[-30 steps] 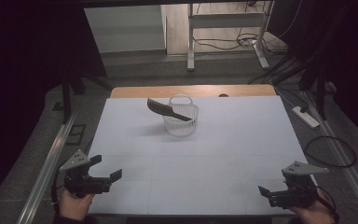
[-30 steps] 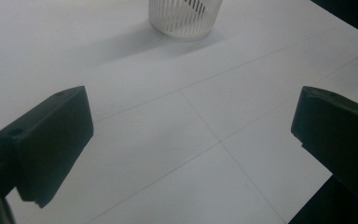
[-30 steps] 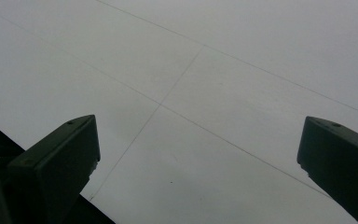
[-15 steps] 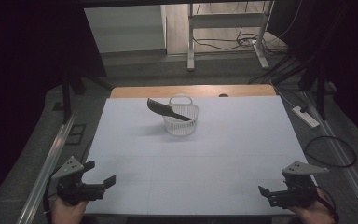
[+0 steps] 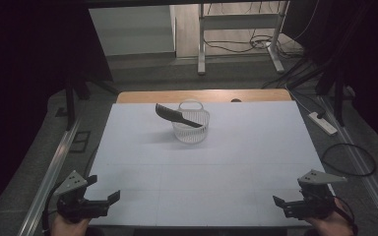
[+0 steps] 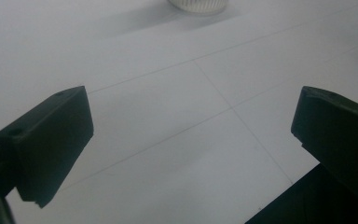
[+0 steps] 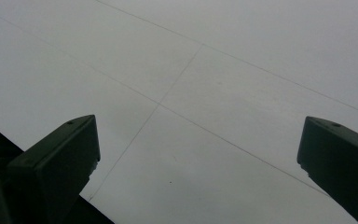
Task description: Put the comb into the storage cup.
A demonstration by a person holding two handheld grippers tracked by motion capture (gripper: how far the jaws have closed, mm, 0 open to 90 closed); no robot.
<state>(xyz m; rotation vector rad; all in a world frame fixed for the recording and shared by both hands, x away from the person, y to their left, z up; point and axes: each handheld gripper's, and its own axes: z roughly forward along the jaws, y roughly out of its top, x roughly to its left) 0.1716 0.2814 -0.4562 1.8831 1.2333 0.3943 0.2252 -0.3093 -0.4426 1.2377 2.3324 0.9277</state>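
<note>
A white bench (image 5: 226, 162) is sitting in a dim room; the comb (image 5: 176, 116) is resting across the basket (image 5: 191, 129) at upper centre, well apart from my spread left claw (image 5: 109, 199) and spread right claw (image 5: 281, 204).

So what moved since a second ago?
The left gripper pulled back toward the person and out to the table's left near corner, jaws open. The right gripper stayed at the right near corner, open. The dark comb still lies across the white basket.
</note>
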